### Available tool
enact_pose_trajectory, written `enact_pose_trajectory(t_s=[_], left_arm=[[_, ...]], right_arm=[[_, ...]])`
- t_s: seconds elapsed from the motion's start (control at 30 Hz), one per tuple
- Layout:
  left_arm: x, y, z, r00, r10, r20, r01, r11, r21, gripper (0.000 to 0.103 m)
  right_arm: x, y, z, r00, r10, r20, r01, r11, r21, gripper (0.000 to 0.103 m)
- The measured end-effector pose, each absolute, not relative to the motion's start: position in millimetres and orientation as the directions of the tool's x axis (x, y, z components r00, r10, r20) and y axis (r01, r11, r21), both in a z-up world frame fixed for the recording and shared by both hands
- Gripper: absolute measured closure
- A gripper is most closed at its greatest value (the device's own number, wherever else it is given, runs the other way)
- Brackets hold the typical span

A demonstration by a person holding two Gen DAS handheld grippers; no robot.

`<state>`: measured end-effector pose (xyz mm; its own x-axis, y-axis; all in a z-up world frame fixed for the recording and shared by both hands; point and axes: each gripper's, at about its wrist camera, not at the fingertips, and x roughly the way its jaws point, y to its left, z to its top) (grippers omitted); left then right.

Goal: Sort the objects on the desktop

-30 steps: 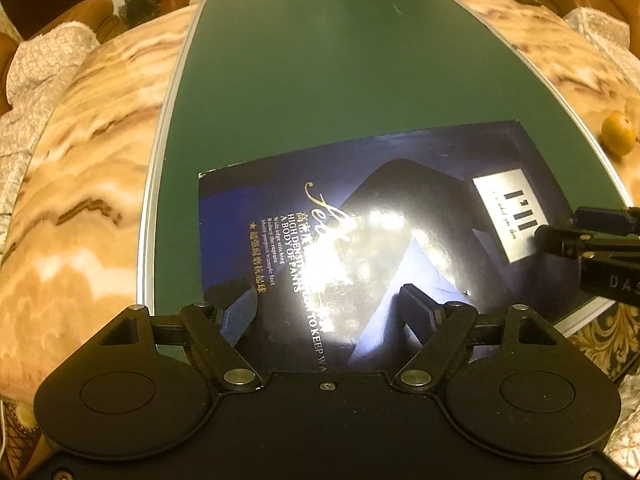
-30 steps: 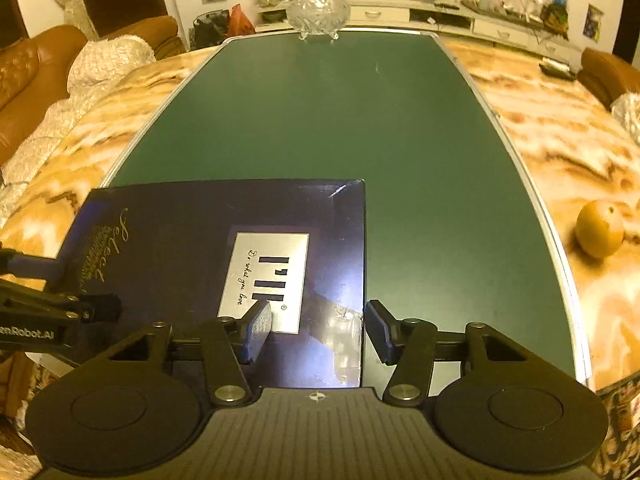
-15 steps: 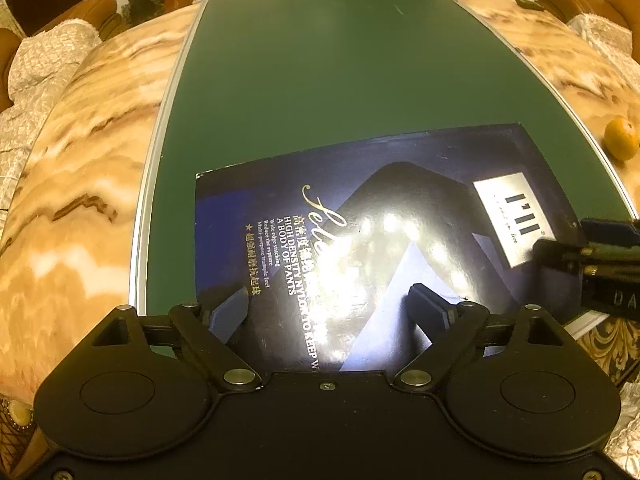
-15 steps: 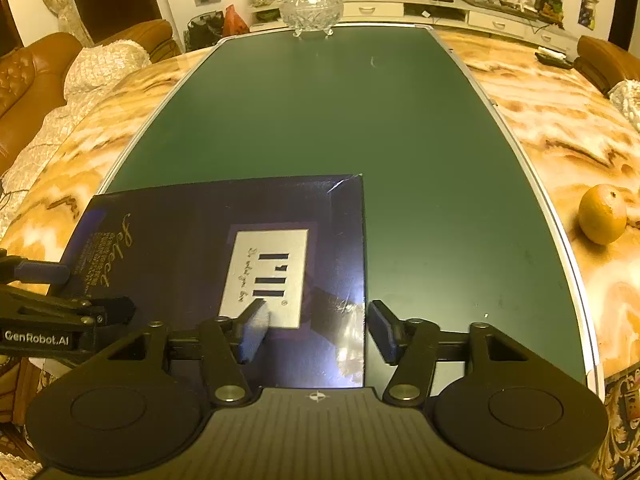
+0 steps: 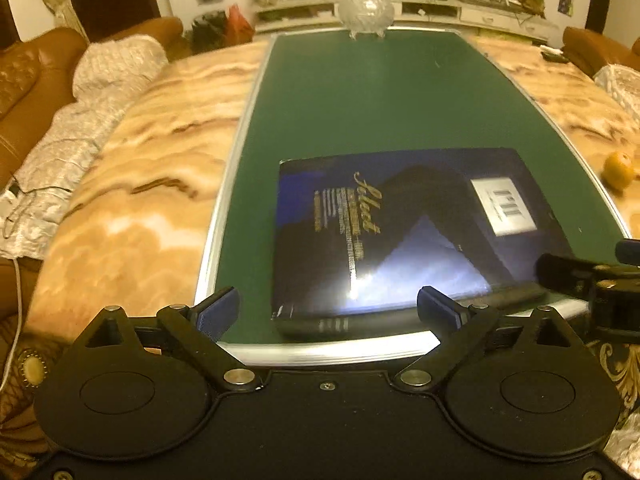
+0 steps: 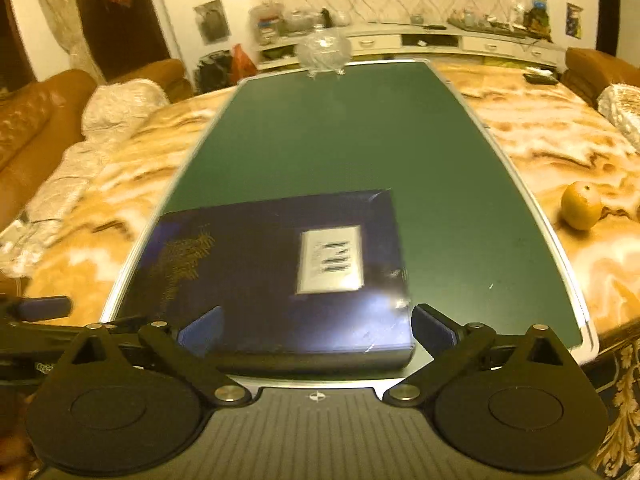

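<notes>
Green mat [image 5: 360, 112] carries only the box [image 5: 400, 232]; my left gripper [image 5: 328, 308] and right gripper [image 6: 316, 328] are wide open, empty, so I judge sorting unfinished.

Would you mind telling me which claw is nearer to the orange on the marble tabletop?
Right. The right claw sits at the dark box's right end, on the side of the orange; the left claw sits further left.
</notes>
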<state>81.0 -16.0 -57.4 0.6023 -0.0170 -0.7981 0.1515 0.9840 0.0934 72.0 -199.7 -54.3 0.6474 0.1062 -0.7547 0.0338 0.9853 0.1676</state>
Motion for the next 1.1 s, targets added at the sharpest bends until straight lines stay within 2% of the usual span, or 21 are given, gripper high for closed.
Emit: enact_pose_trajectory(t_s=[0.17,0.23,0.43,0.7,1.1], left_arm=[[39,-2,-46,0.613,-0.01,-0.79,0.119,0.99,0.079,0.005],[26,4,-46,0.611,-0.011,-0.791,0.103,0.992,0.066,0.0],[1,13,-48,0.601,0.02,-0.799,0.063,0.995,0.072,0.0],[-11,18,-49,0.597,0.02,-0.802,0.052,0.997,0.063,0.0],[-7,17,-63,0.567,0.027,-0.823,0.046,0.997,0.064,0.0]], right_arm=[[18,-180,-38,0.677,0.105,-0.728,0.035,0.984,0.174,0.0],[-1,-174,-37,0.692,0.075,-0.718,0.058,0.986,0.158,0.0],[-37,-159,-43,0.695,0.012,-0.719,0.097,0.989,0.11,0.0],[-55,-151,-43,0.712,-0.015,-0.702,0.098,0.992,0.078,0.0],[-49,-149,-55,0.675,-0.028,-0.738,0.109,0.992,0.061,0.0]])
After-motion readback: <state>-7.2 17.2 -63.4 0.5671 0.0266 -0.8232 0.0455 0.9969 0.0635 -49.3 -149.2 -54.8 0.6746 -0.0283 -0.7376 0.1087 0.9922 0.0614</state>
